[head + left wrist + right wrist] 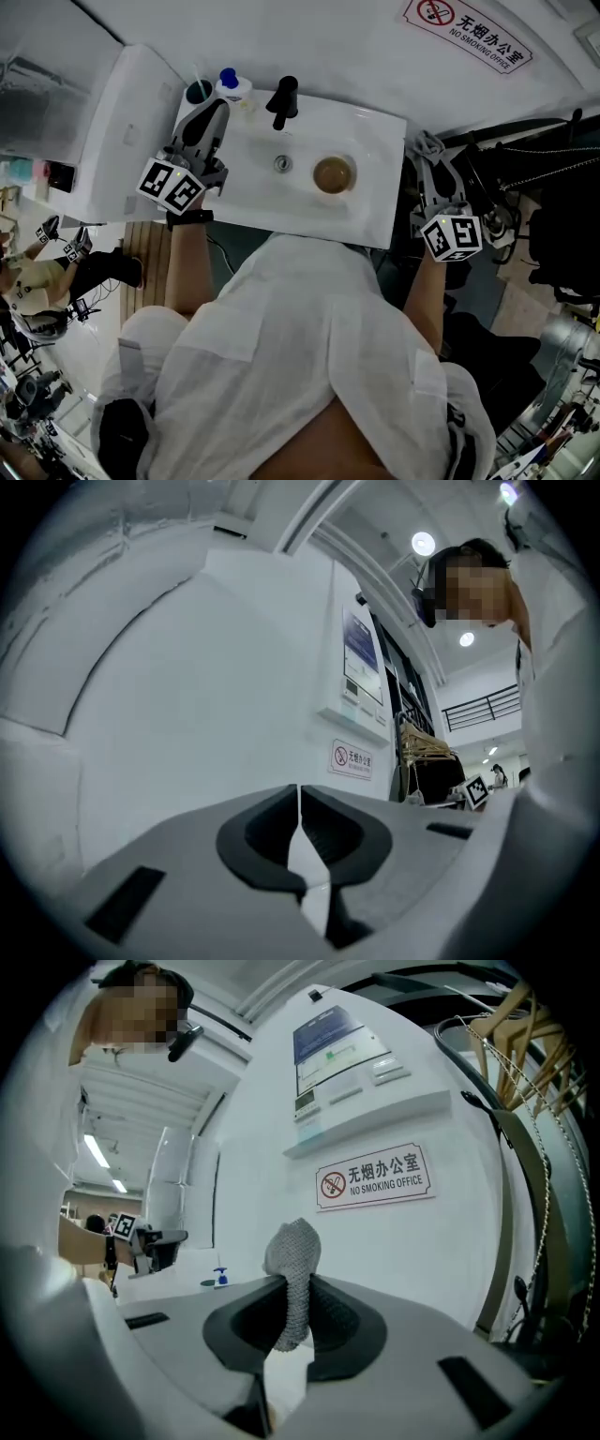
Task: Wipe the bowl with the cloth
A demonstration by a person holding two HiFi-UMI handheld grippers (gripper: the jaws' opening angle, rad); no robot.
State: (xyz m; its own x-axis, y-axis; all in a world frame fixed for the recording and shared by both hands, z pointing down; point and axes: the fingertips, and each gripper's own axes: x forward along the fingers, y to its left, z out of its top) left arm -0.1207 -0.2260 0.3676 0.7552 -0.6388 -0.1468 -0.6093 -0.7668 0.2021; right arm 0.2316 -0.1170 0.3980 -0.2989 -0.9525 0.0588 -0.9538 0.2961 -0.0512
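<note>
**Cloth in the right gripper, bowl in the sink**

The right gripper (294,1290) pinches a grey knitted cloth (293,1249) just off the right edge of the white sink (375,228). The left gripper (300,803), jaws pressed together and empty, sits at the sink's left. The round brown-lined bowl (334,174) rests in the basin between them.

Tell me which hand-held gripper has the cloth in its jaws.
The right hand-held gripper: the grey cloth is pinched between its jaws. The left hand-held gripper is shut, empty.
</note>
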